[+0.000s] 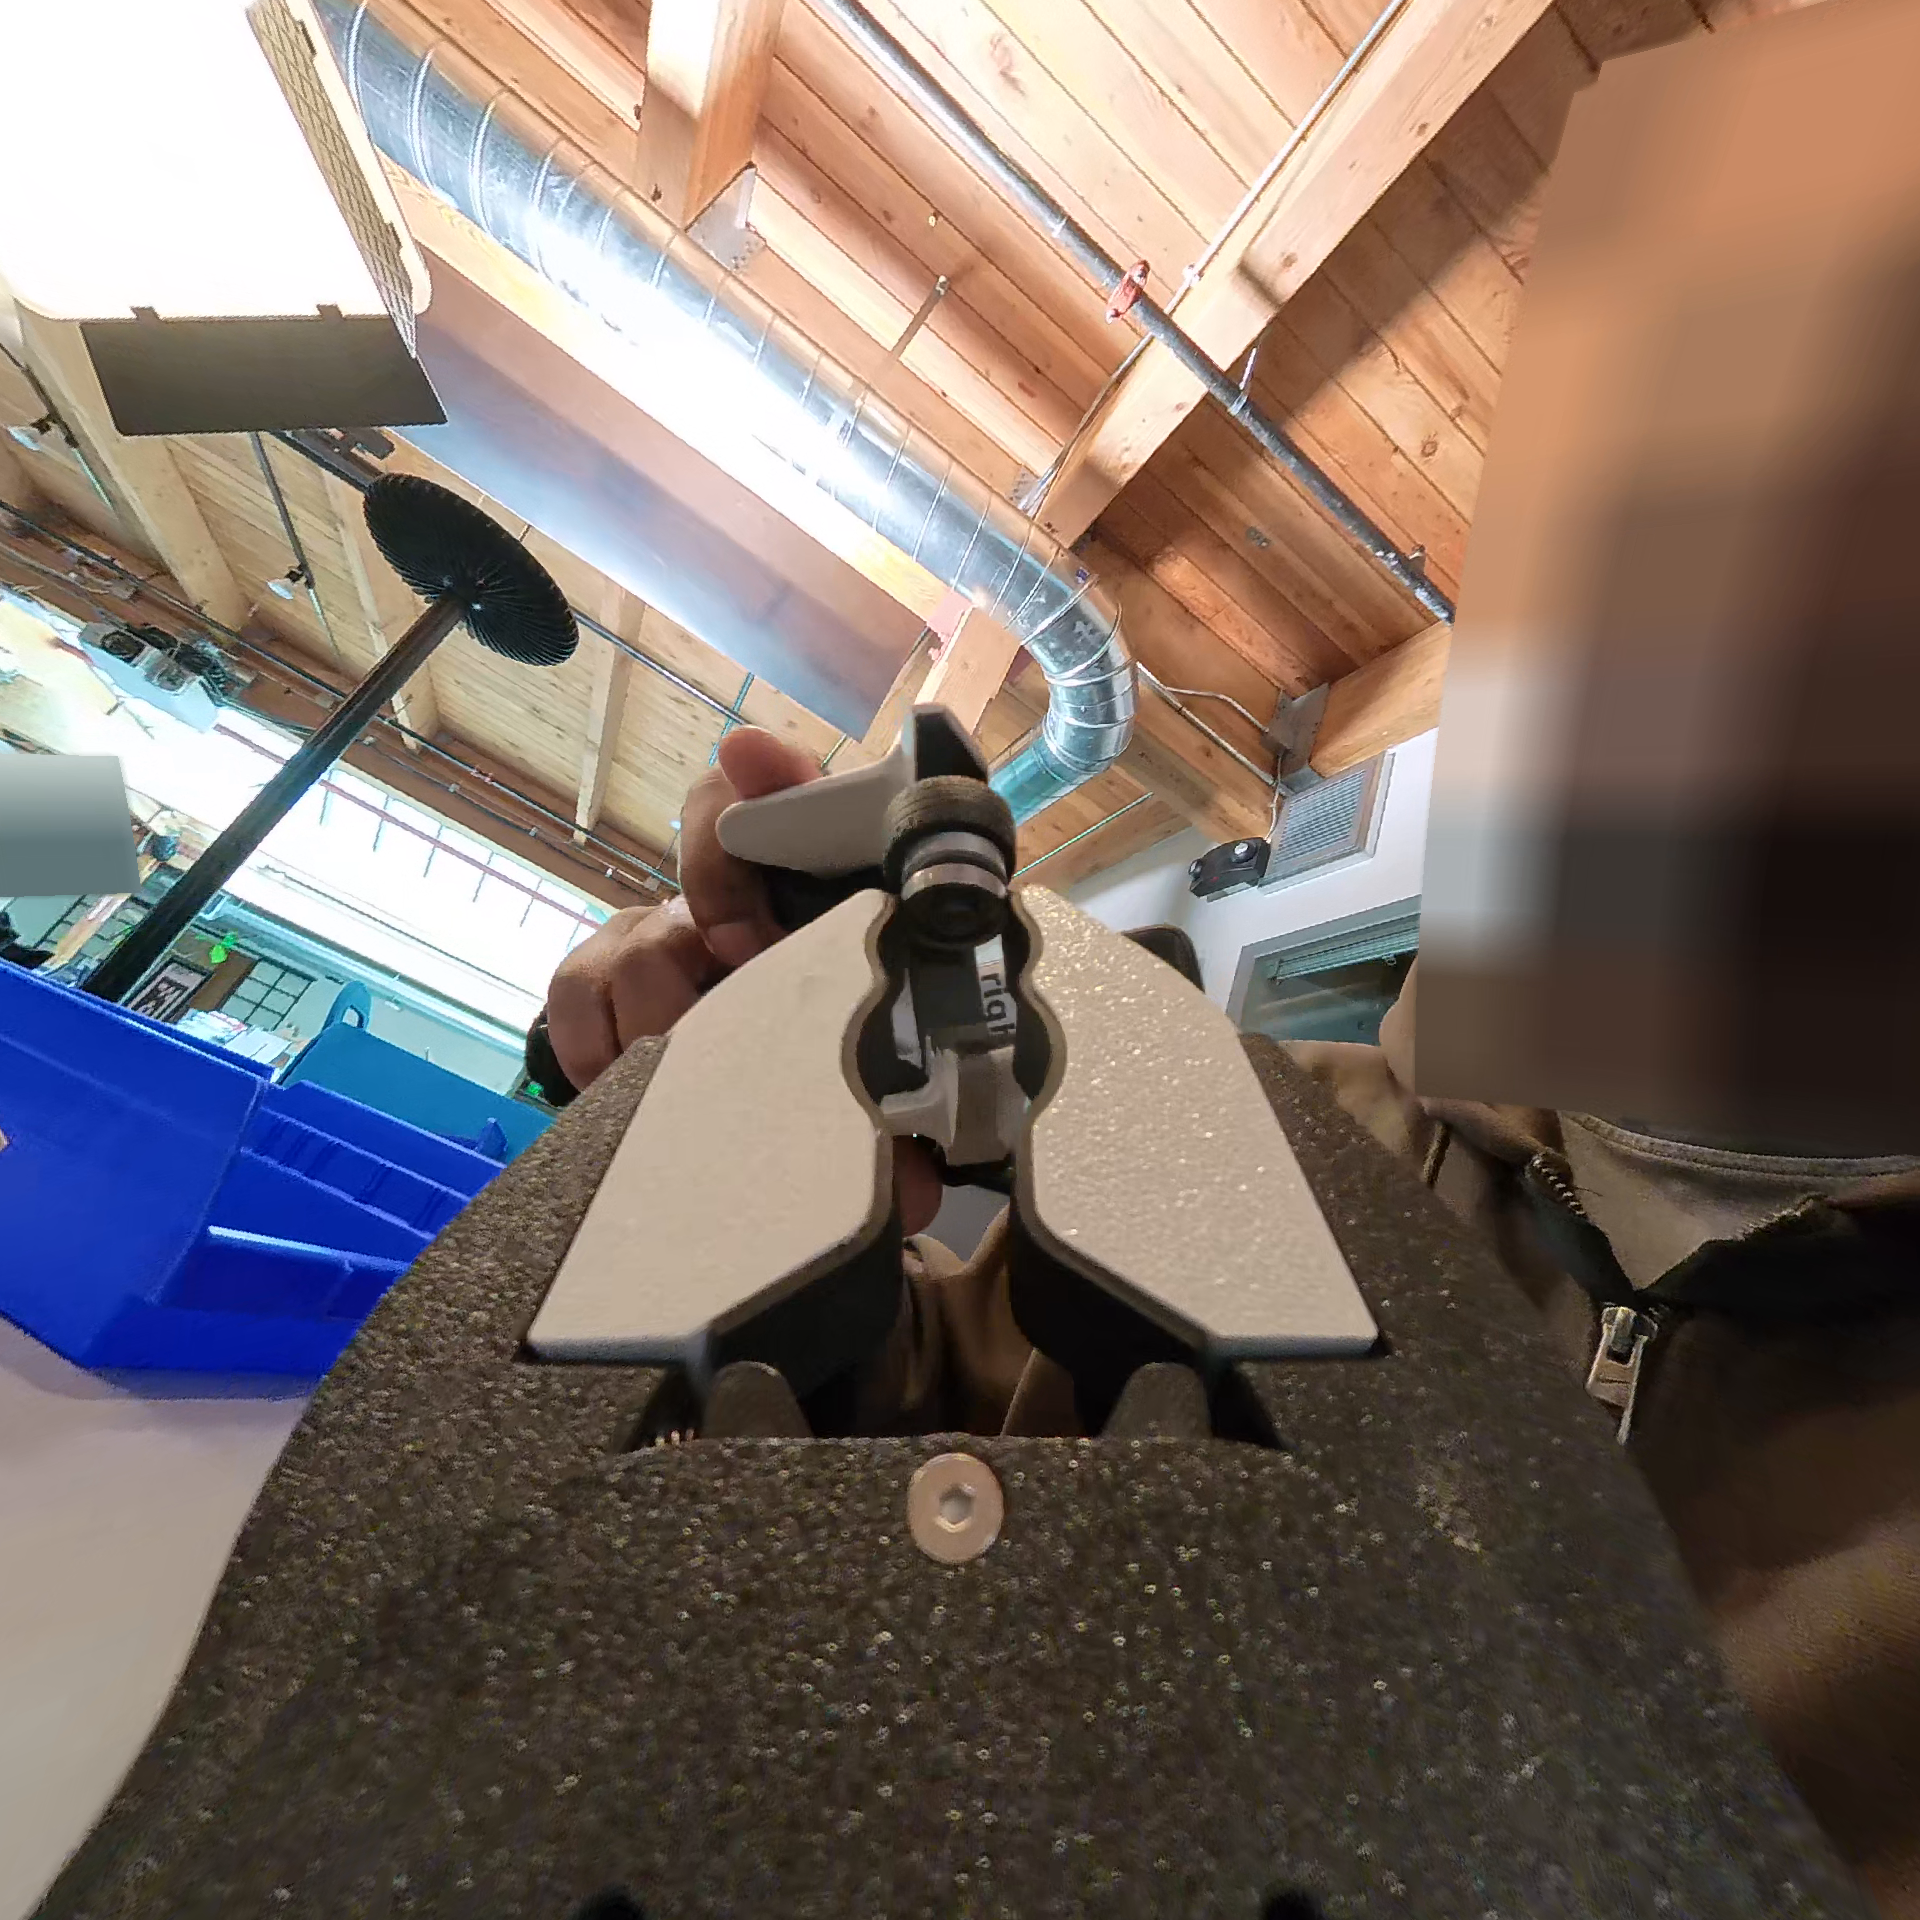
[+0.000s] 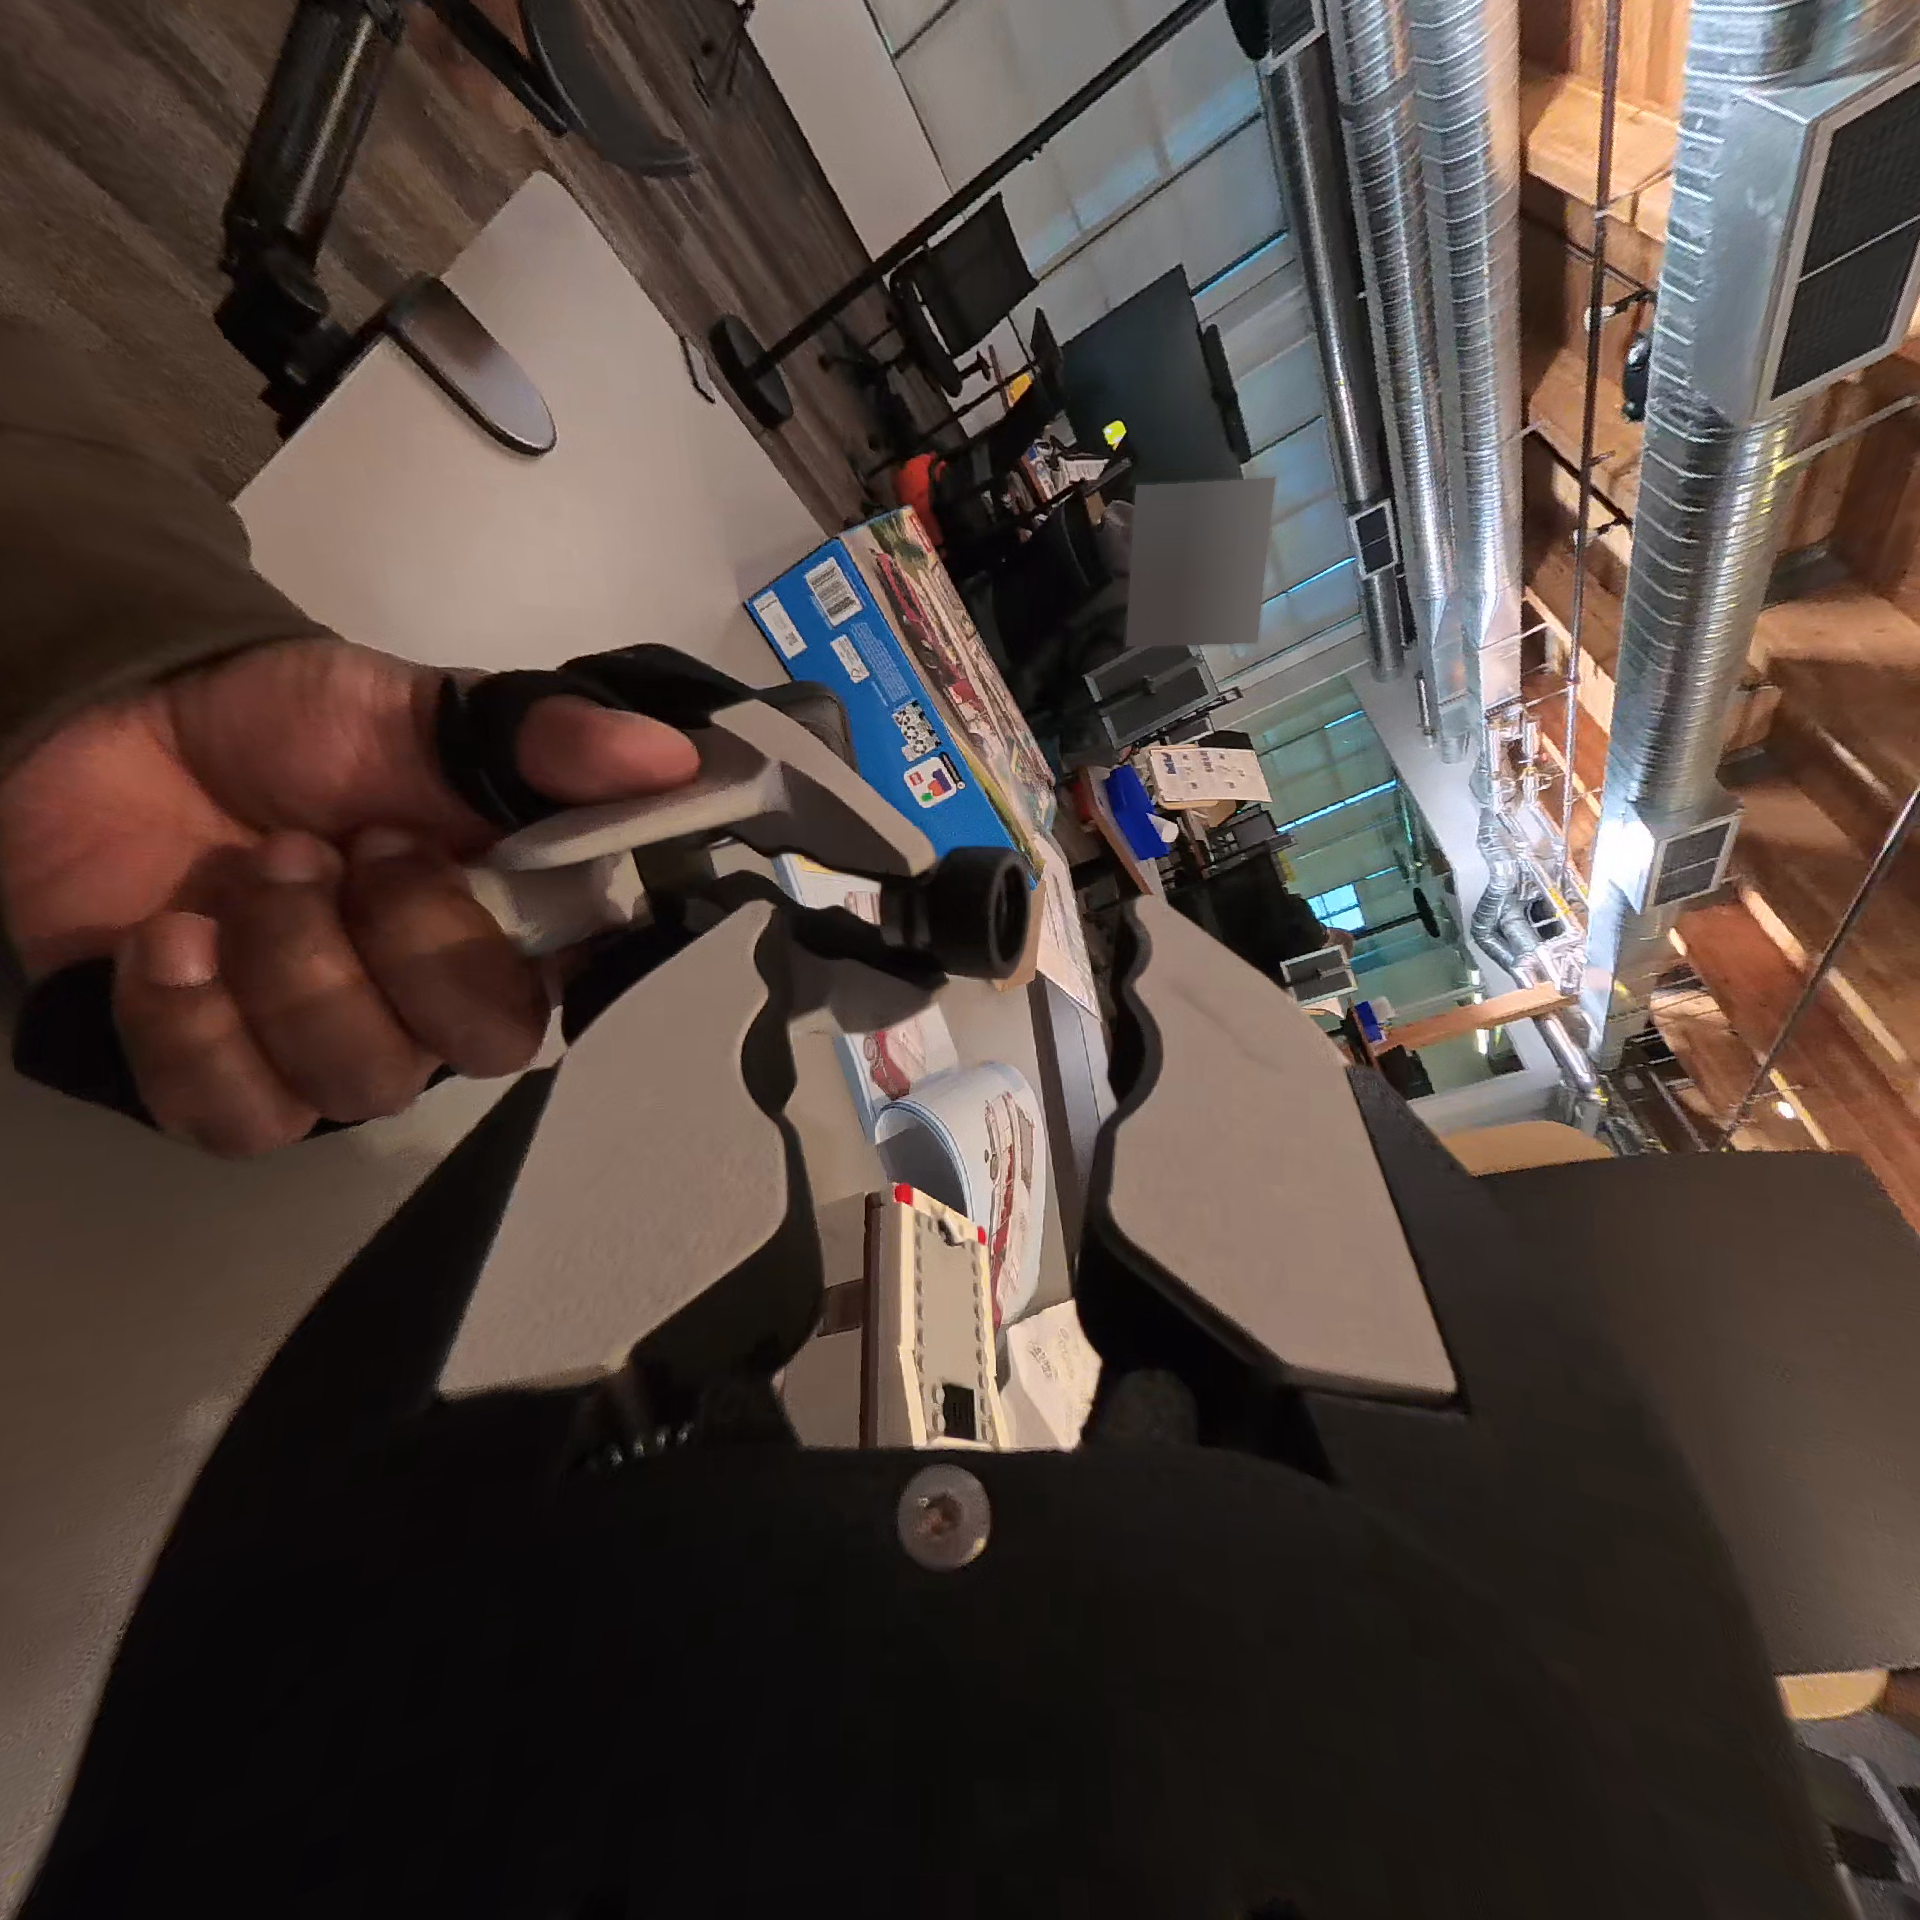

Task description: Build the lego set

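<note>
Overhead, a wood-plank ceiling and a silver duct (image 1: 727, 343) fill the left wrist view, with blue bins (image 1: 156, 1143) standing at the lower left on a pale surface. In the right wrist view, a white table (image 2: 499, 540) stretches away, mostly bare at its near end. A blue box (image 2: 862, 686) lies along the table's far edge, an open booklet (image 2: 966, 1143) sits nearer, and a white brick-built model (image 2: 935, 1330) rests closest to the camera.

The right gripper (image 2: 954, 914) has its jaws spread wide with nothing pressed between the pads, and the booklet and model show through the gap. The left gripper (image 1: 956, 904), gripped by a hand (image 2: 260, 883), has its jaws drawn nearly together on a small black wheel (image 1: 948, 826), clamped at the very fingertips. That wheel (image 2: 992, 914) is held aloft off the table, just beside the tip of the right gripper's left finger. How far it stands from that finger in depth cannot be told.
</note>
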`<control>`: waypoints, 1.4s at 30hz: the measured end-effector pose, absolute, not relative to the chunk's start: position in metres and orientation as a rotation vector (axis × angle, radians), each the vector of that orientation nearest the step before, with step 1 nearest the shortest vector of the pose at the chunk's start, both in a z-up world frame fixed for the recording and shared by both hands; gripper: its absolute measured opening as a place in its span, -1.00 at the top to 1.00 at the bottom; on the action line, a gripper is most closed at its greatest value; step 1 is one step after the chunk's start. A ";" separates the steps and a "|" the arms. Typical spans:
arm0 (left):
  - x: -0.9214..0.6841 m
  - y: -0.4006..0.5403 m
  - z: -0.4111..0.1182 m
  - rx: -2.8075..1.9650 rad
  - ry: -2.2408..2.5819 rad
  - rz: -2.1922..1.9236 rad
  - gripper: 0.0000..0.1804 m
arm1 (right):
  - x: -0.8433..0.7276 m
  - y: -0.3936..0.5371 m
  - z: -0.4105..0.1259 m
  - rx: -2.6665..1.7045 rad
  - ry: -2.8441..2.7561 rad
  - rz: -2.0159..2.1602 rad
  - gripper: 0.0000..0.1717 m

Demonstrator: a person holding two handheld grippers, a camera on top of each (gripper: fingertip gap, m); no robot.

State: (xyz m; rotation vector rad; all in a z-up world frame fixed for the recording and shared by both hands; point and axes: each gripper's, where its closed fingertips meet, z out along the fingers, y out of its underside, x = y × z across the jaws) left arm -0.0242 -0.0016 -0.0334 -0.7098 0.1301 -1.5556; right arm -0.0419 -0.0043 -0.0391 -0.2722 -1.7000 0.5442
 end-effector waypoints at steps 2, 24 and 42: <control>-0.022 -0.001 -0.034 -0.725 0.136 -1.543 0.80 | -0.045 -0.004 -0.042 -0.265 -1.689 0.508 0.36; -0.020 0.005 -0.041 -0.792 0.122 -1.512 0.80 | -0.054 0.003 -0.044 -0.213 -1.532 0.388 0.72; -0.023 0.019 -0.054 -1.067 0.155 -1.182 0.68 | -0.051 0.024 -0.054 -0.424 -1.505 0.599 0.73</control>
